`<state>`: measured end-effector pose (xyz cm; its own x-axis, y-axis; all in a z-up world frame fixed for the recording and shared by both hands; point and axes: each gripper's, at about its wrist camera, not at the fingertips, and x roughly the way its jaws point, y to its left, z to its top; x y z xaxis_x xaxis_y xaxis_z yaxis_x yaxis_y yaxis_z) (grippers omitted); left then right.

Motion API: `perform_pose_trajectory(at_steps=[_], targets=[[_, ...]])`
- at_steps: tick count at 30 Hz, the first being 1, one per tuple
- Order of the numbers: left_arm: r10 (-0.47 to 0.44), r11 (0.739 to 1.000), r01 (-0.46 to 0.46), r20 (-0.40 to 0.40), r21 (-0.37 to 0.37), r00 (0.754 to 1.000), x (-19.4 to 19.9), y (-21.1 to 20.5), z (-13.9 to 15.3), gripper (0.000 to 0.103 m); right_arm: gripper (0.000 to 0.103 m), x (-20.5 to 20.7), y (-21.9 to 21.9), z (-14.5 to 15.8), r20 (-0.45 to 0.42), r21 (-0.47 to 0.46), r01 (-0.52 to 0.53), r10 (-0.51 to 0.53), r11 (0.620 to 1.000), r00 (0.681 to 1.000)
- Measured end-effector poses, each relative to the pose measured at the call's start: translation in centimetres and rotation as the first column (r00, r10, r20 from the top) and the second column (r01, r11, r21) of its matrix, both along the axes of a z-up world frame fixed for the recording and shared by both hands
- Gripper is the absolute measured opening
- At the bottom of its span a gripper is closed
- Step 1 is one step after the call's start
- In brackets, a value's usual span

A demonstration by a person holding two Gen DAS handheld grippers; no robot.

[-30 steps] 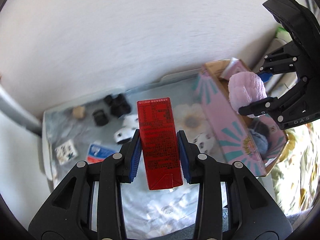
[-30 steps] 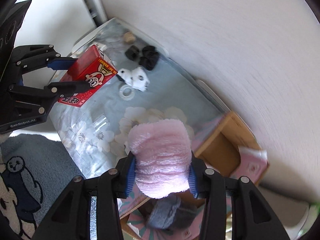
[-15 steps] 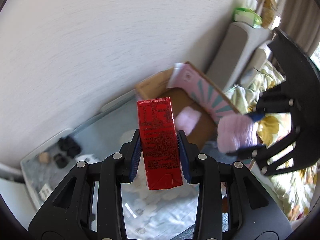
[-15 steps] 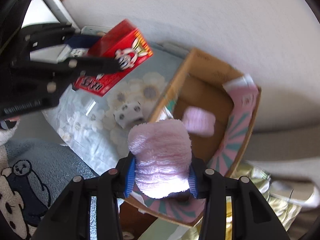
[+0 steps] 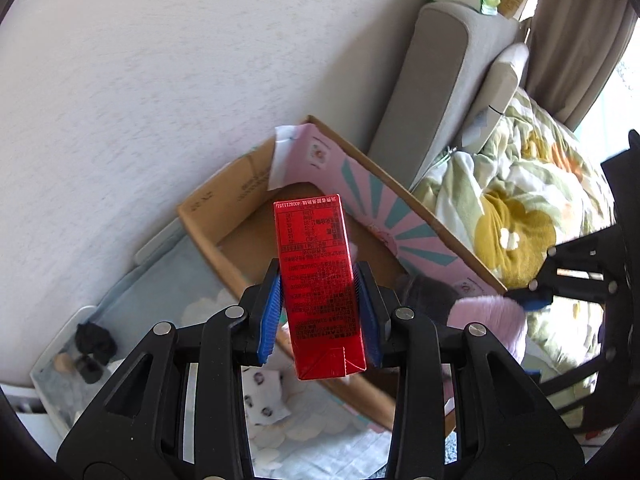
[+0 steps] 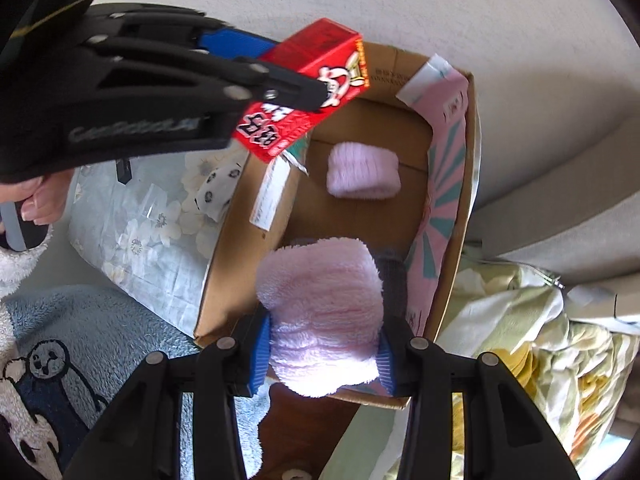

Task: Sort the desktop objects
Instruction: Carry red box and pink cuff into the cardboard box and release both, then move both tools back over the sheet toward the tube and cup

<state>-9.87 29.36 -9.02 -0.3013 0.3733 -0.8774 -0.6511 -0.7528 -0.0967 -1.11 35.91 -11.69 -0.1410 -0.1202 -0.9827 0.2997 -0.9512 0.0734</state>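
- While the red carton (image 5: 318,280) is clenched between the blue pads (image 5: 269,322) of the left tool (image 5: 319,312), it is held above the open cardboard box (image 5: 224,216), its printed side turned to the left wrist camera.
- In the right wrist view, the same carton (image 6: 308,92) is seen over the box's left wall (image 6: 224,264), with a cartoon face on its front.
- A fluffy pink cloth (image 6: 324,316) is gripped by the right tool (image 6: 322,354), both pads pressed into its sides, and it is held over the near end of the box.
- A second, smaller pink cloth (image 6: 363,170) is seen lying on the box floor, well apart from the held one.
- A dark grey cloth (image 6: 394,280) is partly hidden behind the held pink cloth, inside the box.
- The box is lined on one side with a pink flap (image 5: 384,208) bearing teal rays.
- A white cloth with black spots (image 6: 218,194) is left on the flowered surface (image 6: 148,232), just beside the box.
- Small black items (image 5: 94,342) and a tan knob (image 5: 63,361) are seen at the far left corner of the surface.
- A flowered quilt (image 5: 520,216) and a grey cushion (image 5: 432,88) are seen beyond the box.
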Motion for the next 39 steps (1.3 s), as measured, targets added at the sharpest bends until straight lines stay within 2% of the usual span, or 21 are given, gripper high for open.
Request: perform_pose_trajectory(at_steps=[6,11,15,19,20,21,22,23,24,26,30,32,36,39], targets=[[-0.001,1.0,0.001,-0.006,-0.004,1.0,0.0,1.7,-0.7,0.032,0.04,0.2,0.5,-0.6,0.001,-0.013,0.029,-0.029,0.999,1.0],[0.01,1.0,-0.01,-0.015,-0.025,1.0,-0.3,2.0,-1.5,0.032,0.04,-0.4,0.2,-0.9,-0.008,-0.017,0.014,-0.014,1.0,1.0],[0.024,0.999,-0.024,0.004,-0.038,1.0,-0.7,2.0,-2.4,0.032,0.04,-1.1,0.1,-1.6,-0.001,-0.024,0.003,-0.003,1.0,1.0],[0.045,0.999,-0.044,0.047,-0.03,0.998,-1.5,1.9,-3.3,0.034,0.047,-1.8,0.0,-2.4,0.004,-0.004,-0.013,0.013,1.0,1.0],[0.045,0.999,-0.044,0.07,-0.021,0.997,-1.6,2.0,-3.6,0.037,0.051,-2.0,0.0,-2.6,0.002,0.019,-0.007,0.007,1.0,1.0],[0.049,0.999,-0.049,0.09,-0.01,0.995,-1.8,1.9,-3.7,0.052,0.053,-2.1,0.1,-2.8,-0.003,0.05,0.007,-0.007,0.999,1.0],[0.059,0.998,-0.06,0.095,0.01,0.994,-1.9,1.7,-3.7,0.091,0.057,-2.3,0.4,-3.0,-0.01,0.07,0.028,-0.027,0.997,1.0],[0.069,0.997,-0.071,0.08,0.027,0.994,-1.8,1.5,-3.5,0.101,0.063,-2.3,0.6,-3.0,-0.016,0.068,0.045,-0.044,0.997,0.999],[0.079,0.996,-0.081,0.058,0.043,0.995,-1.7,1.3,-3.3,0.103,0.066,-2.3,1.1,-2.9,-0.023,0.042,0.07,-0.069,0.997,0.997],[0.088,0.995,-0.089,0.029,0.055,0.996,-1.8,1.0,-3.1,0.103,0.084,-2.1,1.8,-2.8,-0.025,-0.008,0.105,-0.106,0.994,0.994],[0.089,0.995,-0.089,0.015,0.044,0.996,-2.0,0.5,-2.7,0.103,0.092,-1.7,2.2,-2.5,-0.041,-0.024,0.124,-0.125,0.992,0.991],[0.091,0.995,-0.091,0.007,0.05,0.996,-1.9,0.0,-2.5,0.103,0.102,-1.6,2.1,-2.2,-0.055,-0.029,0.124,-0.125,0.992,0.991],[0.092,0.995,-0.091,-0.02,0.041,0.996,-1.8,-0.8,-1.7,0.103,0.102,-1.7,2.4,-1.7,-0.048,-0.08,0.157,-0.162,0.984,0.986],[0.092,0.995,-0.091,-0.034,0.03,0.995,-1.5,-1.5,-1.2,0.103,0.102,-1.8,2.5,-1.4,-0.057,-0.075,0.183,-0.187,0.98,0.981]])
